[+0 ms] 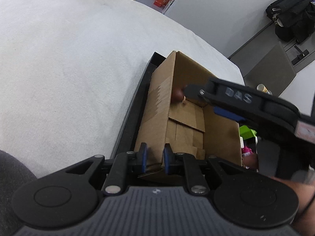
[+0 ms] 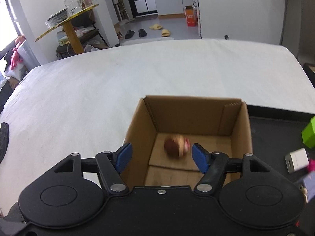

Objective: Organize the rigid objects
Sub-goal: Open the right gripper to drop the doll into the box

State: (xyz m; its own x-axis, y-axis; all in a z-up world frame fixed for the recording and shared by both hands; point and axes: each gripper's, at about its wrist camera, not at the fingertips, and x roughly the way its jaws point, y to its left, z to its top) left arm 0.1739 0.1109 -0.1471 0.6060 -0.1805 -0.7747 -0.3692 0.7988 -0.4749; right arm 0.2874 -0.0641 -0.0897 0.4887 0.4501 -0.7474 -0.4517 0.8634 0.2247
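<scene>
An open cardboard box point(image 1: 157, 106) point(image 2: 236, 122) stands in a black tray point(image 1: 137, 106) point(image 2: 275, 122) on a white bed. My left gripper point(image 1: 154, 160) is shut on the box's near wall. My right gripper point(image 2: 160, 157) is open above the box, its jaws wide apart; it also shows in the left wrist view point(image 1: 189, 90). A small brown-haired doll figure point(image 2: 176, 144) point(image 1: 178, 95), blurred, is inside the box below the right gripper, free of the fingers.
Right of the box in the tray lie a green block point(image 2: 309, 132) point(image 1: 247, 130), a white block point(image 2: 296, 160) and pink toys point(image 1: 247, 151). The white bed point(image 2: 118, 82) spreads left and beyond. A side table point(image 2: 67, 19) stands past the bed.
</scene>
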